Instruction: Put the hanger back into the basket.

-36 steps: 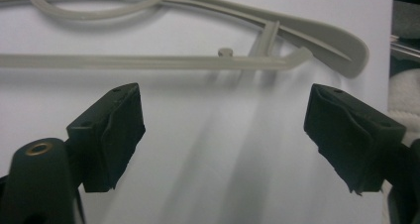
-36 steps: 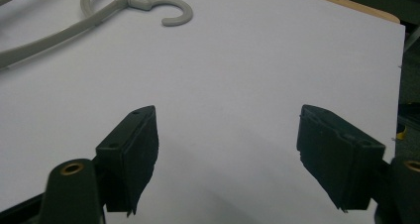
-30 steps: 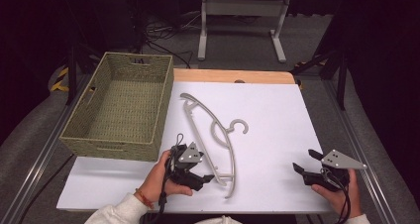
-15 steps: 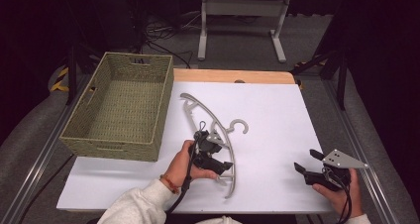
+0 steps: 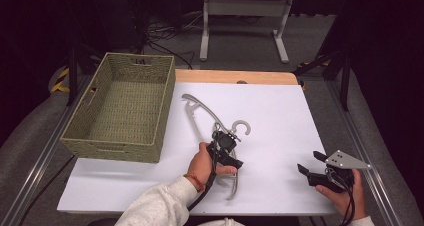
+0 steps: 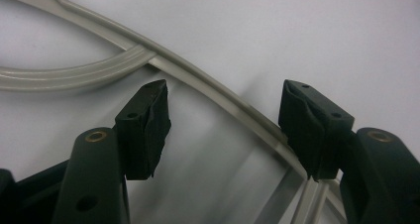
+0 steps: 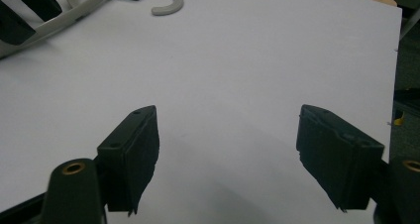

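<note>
Closing in on the grey plastic hanger (image 5: pixel 212 118) lying mid-table beside the wicker basket (image 5: pixel 120 108): left gripper (image 6: pixel 225 125) jaws narrowing astride its arm, not yet pinching. Right gripper (image 7: pixel 230 154) idling wide open. Next: squeeze squarely, then lift

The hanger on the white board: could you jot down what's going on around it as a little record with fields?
hanger: grey plastic, lying flat on the white board
left hand-held gripper: over the hanger's bar, jaws just closing, pads apart
right hand-held gripper: open, above bare board, away from the hanger
basket: woven, left of the hanger
</note>
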`<act>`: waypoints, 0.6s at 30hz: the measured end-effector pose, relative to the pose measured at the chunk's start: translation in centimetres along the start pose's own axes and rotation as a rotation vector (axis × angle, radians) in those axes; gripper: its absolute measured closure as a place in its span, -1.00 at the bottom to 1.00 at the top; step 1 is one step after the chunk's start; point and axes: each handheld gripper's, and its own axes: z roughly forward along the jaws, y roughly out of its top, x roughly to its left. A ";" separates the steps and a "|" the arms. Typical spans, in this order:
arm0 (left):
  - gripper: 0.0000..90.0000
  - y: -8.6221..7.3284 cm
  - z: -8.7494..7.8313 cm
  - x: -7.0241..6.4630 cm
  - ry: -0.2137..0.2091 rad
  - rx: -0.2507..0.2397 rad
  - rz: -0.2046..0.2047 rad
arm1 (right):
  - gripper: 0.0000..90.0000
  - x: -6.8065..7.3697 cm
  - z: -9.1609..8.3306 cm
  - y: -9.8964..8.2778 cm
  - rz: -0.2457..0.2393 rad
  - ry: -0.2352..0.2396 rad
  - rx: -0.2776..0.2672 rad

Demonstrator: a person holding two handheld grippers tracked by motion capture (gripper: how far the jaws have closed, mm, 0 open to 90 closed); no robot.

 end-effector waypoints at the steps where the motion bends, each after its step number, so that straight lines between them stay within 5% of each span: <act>1: -0.16 0.0 0.0 -0.2 0.017 0.005 0.001 | -0.44 0.0 0.0 0.0 0.001 -0.001 0.002; 6: 0.07 -0.2 -0.6 0.2 0.035 0.004 0.030 | -0.44 -0.1 0.0 -0.1 0.010 0.001 0.015; 9: 0.49 -0.5 -1.5 0.4 -0.006 -0.012 0.063 | -0.45 -0.1 0.0 -0.1 0.013 0.003 0.015; 12: 1.00 -0.7 -1.9 0.4 0.024 -0.006 0.087 | -0.45 -0.2 0.1 -0.1 0.014 0.004 0.021; 13: 0.99 -1.0 -1.6 0.6 0.054 0.023 0.089 | -0.45 -0.2 0.1 -0.1 0.015 0.003 0.027; 14: 0.98 -1.3 -1.5 1.1 0.040 0.011 0.058 | -0.45 -0.2 0.2 -0.1 0.017 0.002 0.036; 17: 0.39 -1.9 -1.7 2.6 -0.073 -0.018 -0.040 | -0.45 -0.2 0.3 -0.2 0.018 0.004 0.046; 18: 0.32 -1.9 -1.7 2.6 -0.073 -0.018 -0.040 | -0.45 -0.2 0.3 -0.2 0.018 0.004 0.046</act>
